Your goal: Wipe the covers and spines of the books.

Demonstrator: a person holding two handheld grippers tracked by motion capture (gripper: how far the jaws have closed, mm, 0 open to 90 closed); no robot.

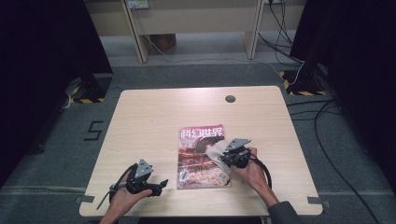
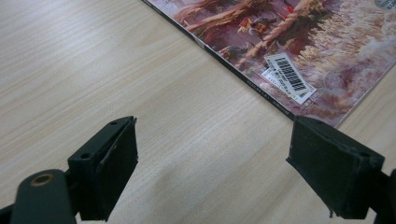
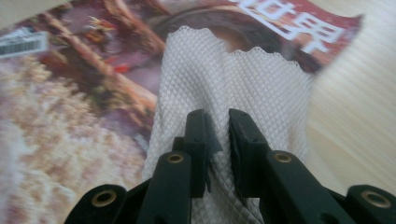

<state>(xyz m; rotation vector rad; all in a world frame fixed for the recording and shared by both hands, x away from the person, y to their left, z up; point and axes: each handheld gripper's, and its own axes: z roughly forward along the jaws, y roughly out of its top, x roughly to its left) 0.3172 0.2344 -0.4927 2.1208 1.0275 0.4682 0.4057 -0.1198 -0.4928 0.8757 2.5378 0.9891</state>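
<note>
A pale wooden table (image 1: 149, 116) stands on grey floor (image 1: 56, 154) with cables (image 1: 327, 116).

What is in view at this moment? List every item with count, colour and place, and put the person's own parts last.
table: one, light wood, centre of the high view, with a dark round hole near its far edge.
magazine: one, reddish-brown cover with white title characters, flat on the table's near half.
barcode sticker: one, white, at the magazine's near corner.
cloth: one, white with a diamond weave, lying on the magazine's right part.
desk legs: two, pale wood, on the floor beyond the table.
cables: several, black, on the grey floor to the right.
left claw: one, black, open over bare table left of the magazine.
right claw: one, black, shut on the cloth.
</note>
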